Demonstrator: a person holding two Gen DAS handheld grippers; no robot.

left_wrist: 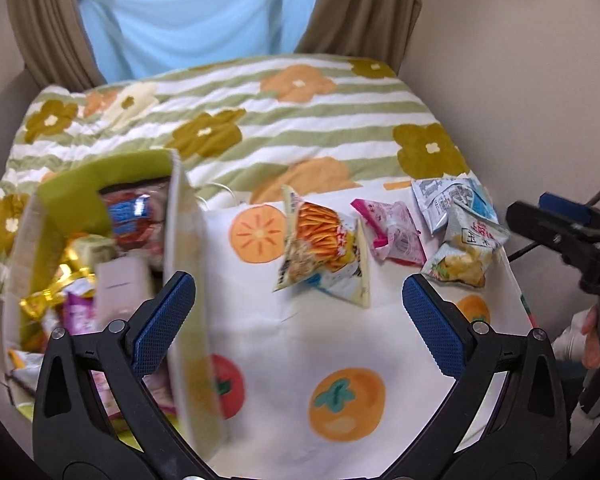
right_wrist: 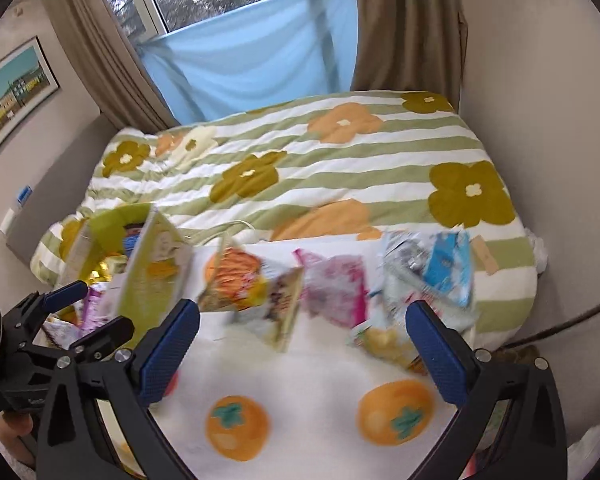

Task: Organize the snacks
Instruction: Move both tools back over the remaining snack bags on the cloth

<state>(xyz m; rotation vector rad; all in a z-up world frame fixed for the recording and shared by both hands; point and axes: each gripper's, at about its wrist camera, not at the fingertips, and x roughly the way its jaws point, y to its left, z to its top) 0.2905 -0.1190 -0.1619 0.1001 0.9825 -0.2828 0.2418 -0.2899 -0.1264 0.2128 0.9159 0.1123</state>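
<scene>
An open green cardboard box (left_wrist: pixel 180 248) with several snack packs inside stands at the left on the white fruit-print cloth (left_wrist: pixel 284 344). Loose on the cloth lie an orange snack bag (left_wrist: pixel 324 248), a pink packet (left_wrist: pixel 396 232), a blue-grey pouch (left_wrist: pixel 448 196) and a chip bag (left_wrist: pixel 468 252). My left gripper (left_wrist: pixel 298 320) is open and empty, its left finger over the box. My right gripper (right_wrist: pixel 302 348) is open and empty above the cloth, before the orange bag (right_wrist: pixel 252 284) and pink packet (right_wrist: pixel 336 288). The box (right_wrist: pixel 152 264) sits left.
The cloth lies on a bed with a green-striped flower quilt (left_wrist: pixel 300 128). Walls close in at the right and left, a window with curtains at the back. The right gripper (left_wrist: pixel 572 240) shows at the left view's right edge, the left gripper (right_wrist: pixel 84 312) at the right view's left.
</scene>
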